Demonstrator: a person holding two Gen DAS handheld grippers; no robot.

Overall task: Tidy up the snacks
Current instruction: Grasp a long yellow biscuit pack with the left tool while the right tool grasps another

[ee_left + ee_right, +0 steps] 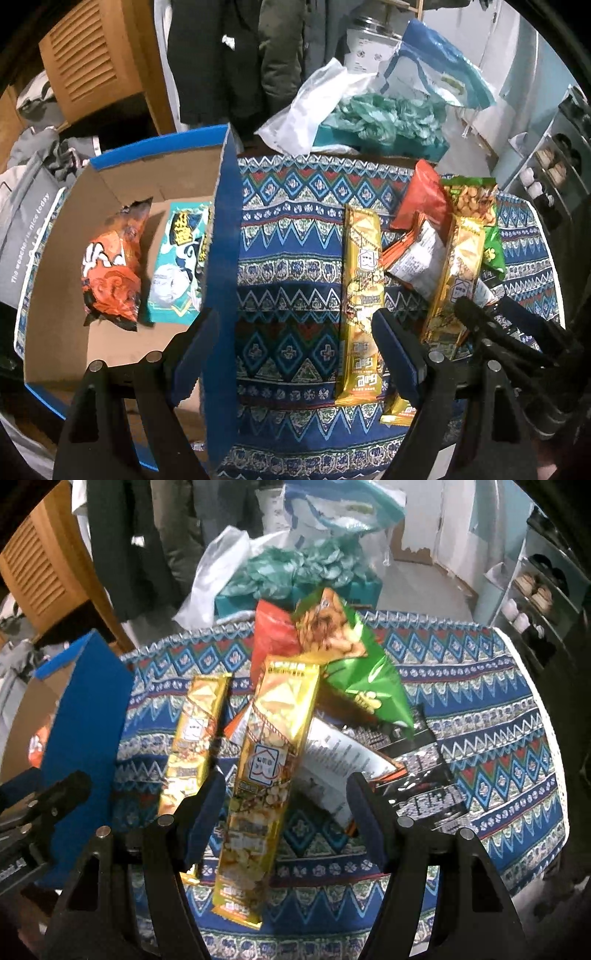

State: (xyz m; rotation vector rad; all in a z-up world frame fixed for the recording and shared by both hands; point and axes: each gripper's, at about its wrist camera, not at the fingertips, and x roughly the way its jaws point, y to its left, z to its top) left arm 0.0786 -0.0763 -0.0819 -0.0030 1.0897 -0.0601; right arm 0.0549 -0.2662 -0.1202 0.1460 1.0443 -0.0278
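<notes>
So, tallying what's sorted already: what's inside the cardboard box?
The cardboard box holds an orange snack bag and a teal packet. Its blue wall hides the packet's right edge.

Tablecloth [288, 258]: blue w/ red, green & white zigzag and diamond bands. Cardboard box [122, 184]: brown inside, blue outside & rim. In box: orange-red snack bag [110, 273] w/ white & black print; teal packet [177, 266] w/ white & navy graphics. On cloth: two long gold packs [266, 775] w/ printed snack pics, red pouch [273, 635], green peanut bag [351, 664] w/ yellow lettering, black packet [424, 775] w/ silver-grey pattern. Gripper fingers [207, 805]: dark blue pads, black frames. Behind: teal crumpled plastic [388, 114], white bag [314, 110].
</notes>
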